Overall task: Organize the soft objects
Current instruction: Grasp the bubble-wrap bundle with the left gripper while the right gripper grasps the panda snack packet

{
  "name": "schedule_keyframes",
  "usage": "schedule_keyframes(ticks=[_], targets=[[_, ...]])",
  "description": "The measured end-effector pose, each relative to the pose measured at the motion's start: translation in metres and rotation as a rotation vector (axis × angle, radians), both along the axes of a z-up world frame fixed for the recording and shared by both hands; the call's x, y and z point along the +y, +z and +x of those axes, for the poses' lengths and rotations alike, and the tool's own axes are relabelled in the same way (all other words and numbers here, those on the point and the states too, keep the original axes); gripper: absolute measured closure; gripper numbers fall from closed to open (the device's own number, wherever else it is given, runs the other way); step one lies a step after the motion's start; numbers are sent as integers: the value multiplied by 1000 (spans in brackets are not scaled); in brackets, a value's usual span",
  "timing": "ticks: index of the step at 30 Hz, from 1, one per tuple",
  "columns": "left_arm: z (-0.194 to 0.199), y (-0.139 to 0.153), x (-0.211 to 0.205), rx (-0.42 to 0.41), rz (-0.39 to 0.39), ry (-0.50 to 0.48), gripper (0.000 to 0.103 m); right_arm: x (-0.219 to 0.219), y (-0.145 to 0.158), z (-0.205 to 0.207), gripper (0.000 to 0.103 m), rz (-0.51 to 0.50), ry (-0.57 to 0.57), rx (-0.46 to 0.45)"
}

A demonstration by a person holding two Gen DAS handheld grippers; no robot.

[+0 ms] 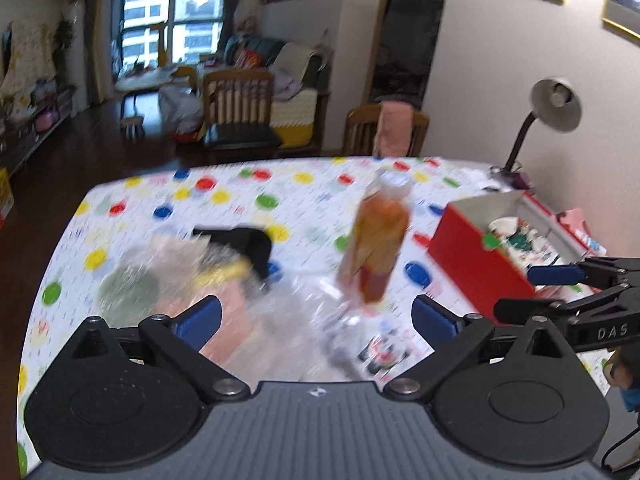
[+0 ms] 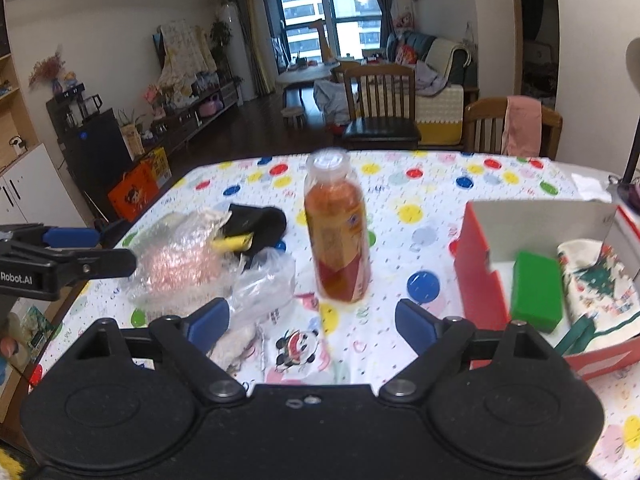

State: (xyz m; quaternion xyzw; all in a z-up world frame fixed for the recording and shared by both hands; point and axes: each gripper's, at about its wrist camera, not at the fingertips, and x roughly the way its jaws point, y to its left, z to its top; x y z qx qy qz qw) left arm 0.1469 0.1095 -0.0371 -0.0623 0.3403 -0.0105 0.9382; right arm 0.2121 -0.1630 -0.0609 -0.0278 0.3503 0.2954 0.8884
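Both grippers hover over the table [image 2: 400, 200] with fingers spread wide, gripping nothing. Left gripper [image 1: 316, 316]: the blurred plastic bags [image 1: 168, 276] lie at centre-left, just above its left finger. Right gripper [image 2: 312, 320]: bags [image 2: 192, 256] left of centre, red box [image 2: 480, 268] at right.

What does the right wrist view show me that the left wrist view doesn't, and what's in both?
Only the right wrist view shows the panda packet near its open jaws and the green block whole inside the red box. Only the left wrist view shows the desk lamp head. Both show the upright bottle, the black cloth and the crumpled plastic bags.
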Motion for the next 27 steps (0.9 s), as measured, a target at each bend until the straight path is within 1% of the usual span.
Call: schedule_keyframes(ticks=[3, 6, 9, 13, 17, 22, 25, 27], targets=[[-5, -15, 17, 32, -20, 16, 1, 10, -12, 3, 13, -18, 4, 24], [-9, -36, 31, 86, -48, 19, 1, 21, -23, 6, 13, -42, 24, 45], [-13, -57, 38, 129, -40, 15, 1, 31, -36, 11, 13, -74, 39, 68], [-17, -75, 44, 150, -25, 19, 1, 44, -50, 17, 15, -122, 58, 89], [-17, -80, 53, 131, -10, 56, 1, 54, -63, 28, 16, -146, 65, 124], [-16, -74, 73, 91, -95, 95, 1, 66, -79, 40, 21, -172, 71, 153], [-9, -69, 86, 74, -111, 122, 1, 72, -83, 43, 21, -178, 88, 155], [0, -71, 95, 88, -116, 148, 1, 78, -87, 45, 21, -187, 110, 157]])
